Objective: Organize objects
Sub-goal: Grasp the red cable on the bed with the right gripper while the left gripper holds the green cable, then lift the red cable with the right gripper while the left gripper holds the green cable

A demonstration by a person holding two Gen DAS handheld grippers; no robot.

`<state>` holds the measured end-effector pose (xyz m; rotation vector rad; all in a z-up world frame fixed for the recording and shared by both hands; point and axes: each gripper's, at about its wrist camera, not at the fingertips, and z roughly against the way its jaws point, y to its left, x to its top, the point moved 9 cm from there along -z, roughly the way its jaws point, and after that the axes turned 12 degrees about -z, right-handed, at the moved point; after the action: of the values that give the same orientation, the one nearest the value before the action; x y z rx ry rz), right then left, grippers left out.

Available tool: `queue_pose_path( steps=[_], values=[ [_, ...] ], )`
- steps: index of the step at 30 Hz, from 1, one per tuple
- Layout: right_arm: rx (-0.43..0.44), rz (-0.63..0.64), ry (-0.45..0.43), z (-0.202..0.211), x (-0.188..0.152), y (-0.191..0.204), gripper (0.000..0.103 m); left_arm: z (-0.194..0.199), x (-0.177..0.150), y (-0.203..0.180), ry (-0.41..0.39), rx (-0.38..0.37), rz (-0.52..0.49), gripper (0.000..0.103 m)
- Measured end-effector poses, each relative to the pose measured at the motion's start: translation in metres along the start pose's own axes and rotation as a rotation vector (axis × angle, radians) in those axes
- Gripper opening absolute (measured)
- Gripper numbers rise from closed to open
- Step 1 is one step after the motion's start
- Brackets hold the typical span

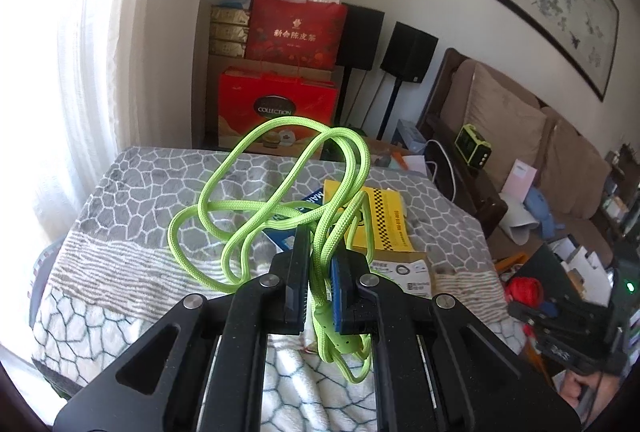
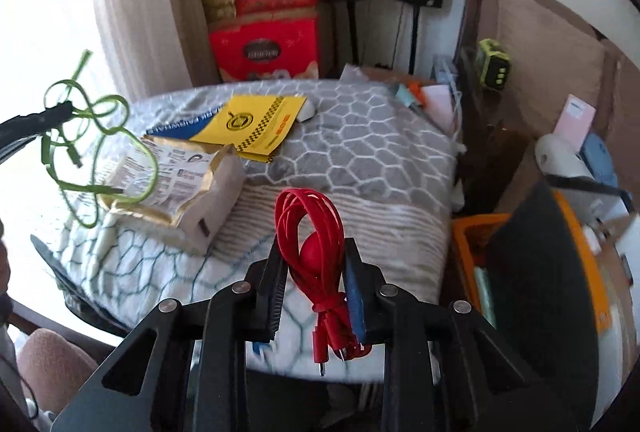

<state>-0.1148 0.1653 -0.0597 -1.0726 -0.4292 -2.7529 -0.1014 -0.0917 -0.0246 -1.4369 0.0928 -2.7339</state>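
A: Green cord (image 1: pixel 280 188), braided, is clamped in the left gripper (image 1: pixel 320 256); its fingers are pressed together on a few strands. Loose loops rise and hang above the blanket (image 1: pixel 120 232), clear of it.

B: And the right gripper (image 2: pixel 312 264)?

A: Its fingers are pinched on a red cable (image 2: pixel 308 232), a coiled bundle. The coil stands up between the pads and the plug ends dangle below them. It hangs over the near edge of the blanket.

B: What lies on the blanket?

A: 1 yellow booklet (image 2: pixel 260 124) with a black checker strip, resting on a blue booklet (image 2: pixel 176 126). Just beside them sits a crumpled gold-edged pouch (image 2: pixel 168 176), leaning on a white box (image 2: pixel 216 208).

B: Do the 2 grippers touch?

A: No, they are well apart. From the right wrist view the left gripper sits at the far left edge, the green cord drooping past the pouch.

B: Behind the table?

A: Red gift bags (image 1: pixel 296 28), stacked, 2 black speakers (image 1: pixel 408 52) on stands, and a brown sofa (image 1: pixel 520 136) to the right. An orange bin (image 2: pixel 472 244) stands by the table's right side.
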Motion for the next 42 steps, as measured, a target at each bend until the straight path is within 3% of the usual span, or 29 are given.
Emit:
queue_pose_path(
  steps=[19, 42],
  values=[
    [0.021, -0.053, -0.182, 0.094, 0.019, -0.040, 0.026, 0.020, 0.024, -0.066, -0.046, -0.024, -0.081, 0.008],
    [0.051, -0.085, -0.276, 0.141, 0.033, -0.054, 0.026, 0.051, 0.056, -0.091, -0.168, 0.016, -0.138, 0.008]
  ],
)
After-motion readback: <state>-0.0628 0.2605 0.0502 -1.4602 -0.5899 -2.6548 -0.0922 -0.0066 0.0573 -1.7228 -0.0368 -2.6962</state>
